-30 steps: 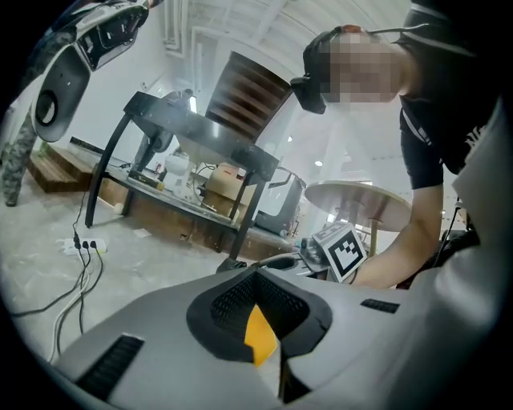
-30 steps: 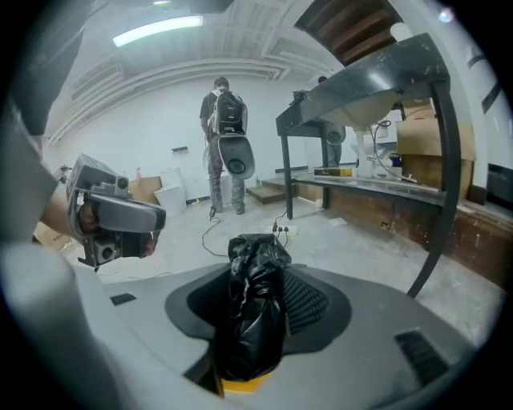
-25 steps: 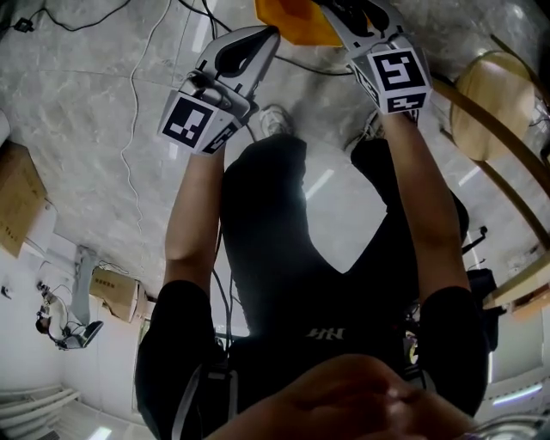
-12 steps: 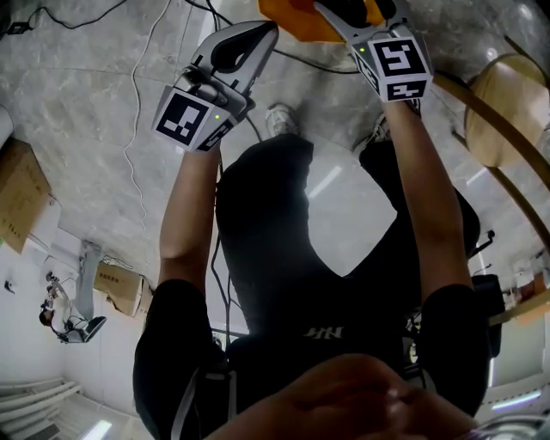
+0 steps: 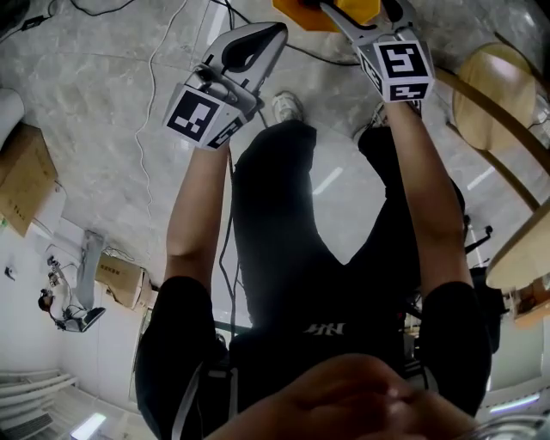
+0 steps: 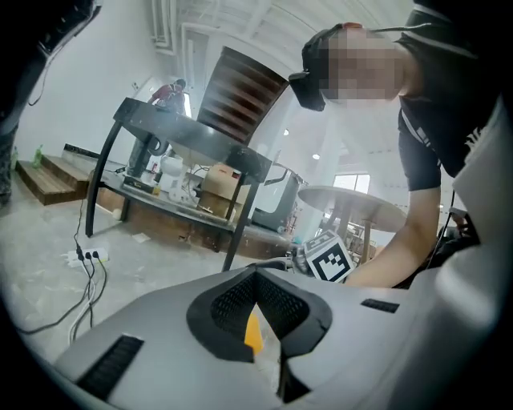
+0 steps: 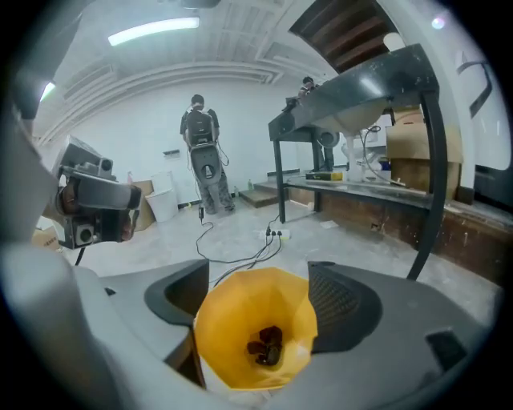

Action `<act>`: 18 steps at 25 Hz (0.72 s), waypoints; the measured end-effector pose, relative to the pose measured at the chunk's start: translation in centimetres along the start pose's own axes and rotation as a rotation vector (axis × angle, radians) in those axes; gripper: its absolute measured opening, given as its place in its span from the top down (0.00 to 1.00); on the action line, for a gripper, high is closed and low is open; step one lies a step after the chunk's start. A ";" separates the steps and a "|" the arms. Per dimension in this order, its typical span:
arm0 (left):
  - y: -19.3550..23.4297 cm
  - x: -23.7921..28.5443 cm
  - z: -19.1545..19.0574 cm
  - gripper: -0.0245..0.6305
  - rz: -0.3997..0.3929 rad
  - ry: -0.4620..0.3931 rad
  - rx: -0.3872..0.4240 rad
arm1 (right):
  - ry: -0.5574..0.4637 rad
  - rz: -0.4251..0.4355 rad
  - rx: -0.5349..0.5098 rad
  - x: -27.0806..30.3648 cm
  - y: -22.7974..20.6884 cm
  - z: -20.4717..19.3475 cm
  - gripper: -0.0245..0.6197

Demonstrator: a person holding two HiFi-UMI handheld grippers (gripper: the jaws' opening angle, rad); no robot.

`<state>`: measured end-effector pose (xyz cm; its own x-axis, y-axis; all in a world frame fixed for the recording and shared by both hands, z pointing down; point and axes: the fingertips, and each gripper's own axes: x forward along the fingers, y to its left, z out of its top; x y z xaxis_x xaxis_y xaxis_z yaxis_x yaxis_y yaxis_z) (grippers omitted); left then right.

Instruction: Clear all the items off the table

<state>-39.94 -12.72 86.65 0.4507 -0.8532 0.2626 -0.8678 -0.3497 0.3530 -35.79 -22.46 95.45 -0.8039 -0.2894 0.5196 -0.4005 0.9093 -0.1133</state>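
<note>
An orange bag (image 7: 240, 320) stands mouth-up with a few dark pieces (image 7: 264, 344) at its bottom. It sits between the jaws of my right gripper (image 7: 258, 298), which have just been opening. They stand wide and the bag keeps its round shape, unsquashed. My left gripper (image 6: 258, 316) is shut on a thin strip of orange and clear film (image 6: 253, 335), seemingly the bag's edge. In the head view both grippers are held out over the floor, the left gripper (image 5: 273, 33) beside the bag (image 5: 301, 10) and the right gripper (image 5: 357, 10) partly cut off by the top edge.
Below me are my legs and a marble floor with cables (image 5: 146, 103). A round wooden table (image 5: 485, 94) is at the right and a cardboard box (image 5: 21, 176) at the left. A black metal bench (image 7: 361, 88) and a standing person (image 7: 200, 152) lie ahead.
Both grippers and the bag have shifted up toward the picture's top edge, so less of the bag shows. The round table at the right looks nearer.
</note>
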 end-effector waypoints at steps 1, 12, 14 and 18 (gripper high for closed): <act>-0.5 -0.3 1.1 0.94 0.000 -0.005 0.000 | -0.002 -0.001 0.003 -0.7 0.1 0.9 0.35; -6.7 -5.1 15.3 0.94 -0.031 -0.025 0.031 | -0.023 -0.006 -0.030 -10.3 3.7 14.9 0.69; -7.5 -6.1 18.4 0.94 -0.038 -0.036 0.032 | -0.028 -0.008 -0.040 -11.9 4.4 17.8 0.72; -9.4 -8.7 23.6 0.94 -0.052 -0.059 0.005 | -0.039 -0.011 -0.034 -15.0 6.1 23.1 0.84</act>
<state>-40.59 -11.14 59.88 0.4820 -0.8552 0.1907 -0.8447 -0.3957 0.3604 -36.34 -19.49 67.41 -0.8164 -0.3105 0.4870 -0.3950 0.9153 -0.0787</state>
